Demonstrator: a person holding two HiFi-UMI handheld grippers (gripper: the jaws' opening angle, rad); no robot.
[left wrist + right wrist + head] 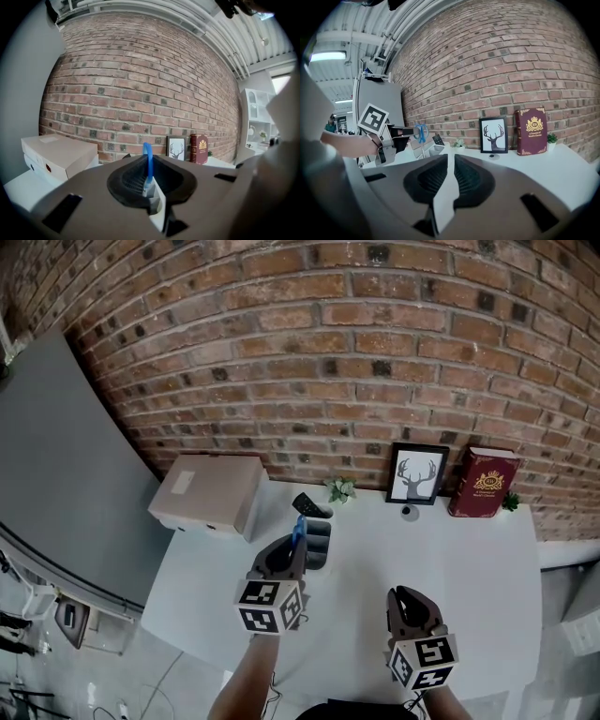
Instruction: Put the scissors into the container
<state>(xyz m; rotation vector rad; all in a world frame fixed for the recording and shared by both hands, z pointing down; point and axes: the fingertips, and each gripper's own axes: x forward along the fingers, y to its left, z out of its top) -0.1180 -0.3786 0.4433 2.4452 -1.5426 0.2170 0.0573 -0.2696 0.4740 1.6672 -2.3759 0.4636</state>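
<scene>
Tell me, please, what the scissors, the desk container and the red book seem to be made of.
Scissors: the handle loop is bright blue and smooth with a slight sheen, so probably plastic; the blades are hidden.
Container: grey, matte, with moulded compartments, so likely plastic.
Red book: a stiff dark red cover with a gold emblem, leather-look or cloth; I cannot tell which.

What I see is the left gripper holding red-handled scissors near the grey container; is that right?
Not quite: the handles are blue, not red, as the left gripper view shows. The left gripper holds the scissors near the grey container.
</scene>
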